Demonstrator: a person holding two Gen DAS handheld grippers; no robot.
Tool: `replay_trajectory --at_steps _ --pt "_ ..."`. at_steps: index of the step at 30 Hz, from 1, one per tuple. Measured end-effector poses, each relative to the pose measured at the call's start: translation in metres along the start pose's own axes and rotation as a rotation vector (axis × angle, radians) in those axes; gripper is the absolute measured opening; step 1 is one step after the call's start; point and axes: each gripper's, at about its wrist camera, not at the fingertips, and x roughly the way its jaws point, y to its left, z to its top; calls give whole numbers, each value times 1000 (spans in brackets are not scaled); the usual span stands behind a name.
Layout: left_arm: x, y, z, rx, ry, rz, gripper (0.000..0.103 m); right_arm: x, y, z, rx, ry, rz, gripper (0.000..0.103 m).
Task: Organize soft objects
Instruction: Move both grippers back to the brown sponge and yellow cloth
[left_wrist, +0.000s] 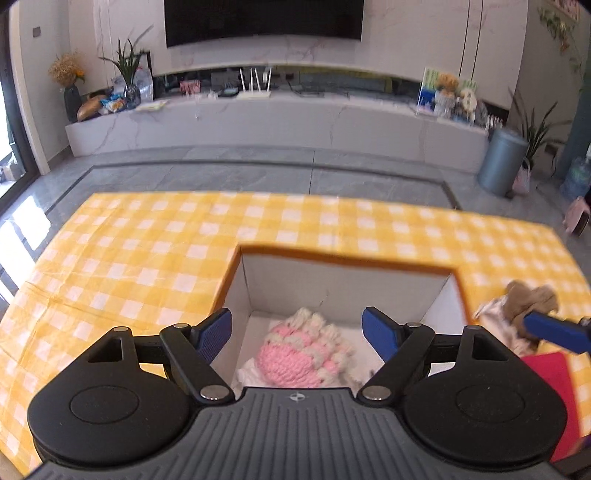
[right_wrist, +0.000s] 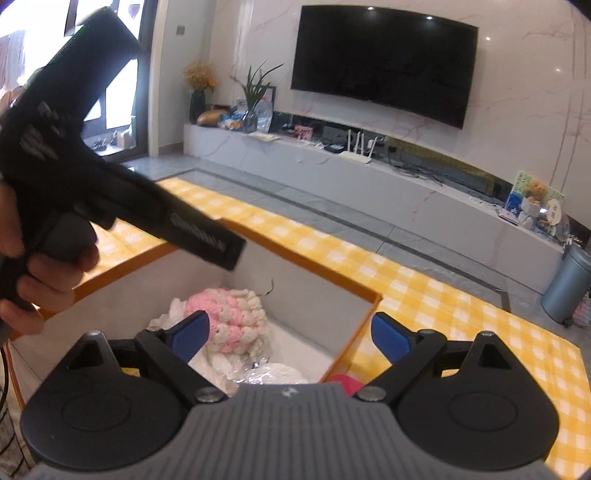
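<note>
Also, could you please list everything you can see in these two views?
box: one, orange rim, white inside, on tablecloth
knitted toy: one, pink and cream, in box
wrapping: some, white and clear, in box by toy
plush: one, brown, right of box
cloth: one, red, right of box
tablecloth: one, yellow check
TV: one, black, on wall
bin: one, grey, on floor
left gripper: black, blue pads, open over box
right gripper: same colours, open
hand: one, holding left gripper
</note>
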Motion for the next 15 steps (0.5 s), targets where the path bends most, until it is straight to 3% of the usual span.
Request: replay_trajectory --at_steps 8,11,15 --pt "-43 -23 14 -39 -123 5 94 -28 -26 6 84 -61 -83 93" --pt "-53 -40 14 -11 -160 17 94 -43 -33 6 93 -86 -122 93" --pt "-60 -66 17 14 -174 1 95 -68 -53 4 114 -130 -240 93"
